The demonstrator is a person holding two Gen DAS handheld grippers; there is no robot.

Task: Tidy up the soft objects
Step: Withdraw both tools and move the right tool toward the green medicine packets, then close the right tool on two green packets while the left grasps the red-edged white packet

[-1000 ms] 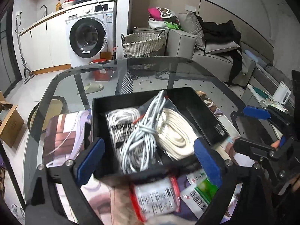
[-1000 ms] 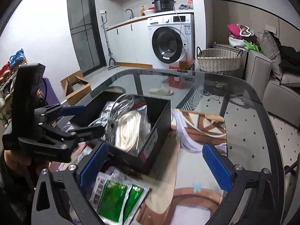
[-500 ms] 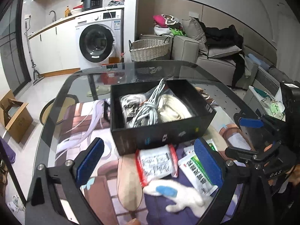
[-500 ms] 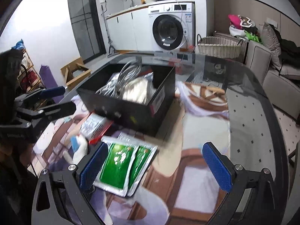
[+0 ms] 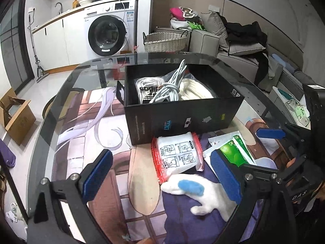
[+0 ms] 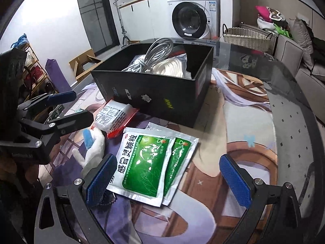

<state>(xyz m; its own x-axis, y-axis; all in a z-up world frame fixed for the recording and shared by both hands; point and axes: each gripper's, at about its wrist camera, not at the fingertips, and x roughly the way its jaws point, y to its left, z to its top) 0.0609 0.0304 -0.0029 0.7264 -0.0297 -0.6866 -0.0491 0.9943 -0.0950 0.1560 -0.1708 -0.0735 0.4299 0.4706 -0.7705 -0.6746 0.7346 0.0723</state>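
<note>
Left wrist view: the white glove (image 5: 205, 193) lies crosswise just ahead of the left gripper (image 5: 162, 174) — jaws wide, empty — nearer than the likewise gaping, empty right gripper (image 6: 168, 174).

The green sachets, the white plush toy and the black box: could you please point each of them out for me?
green sachets (image 6: 146, 158), right wrist view, on the green printed face of the front sachet.
white plush toy (image 5: 209, 195), left wrist view, on its white body beside the blue patch.
black box (image 5: 182, 113), left wrist view, on its near outer wall.
</note>
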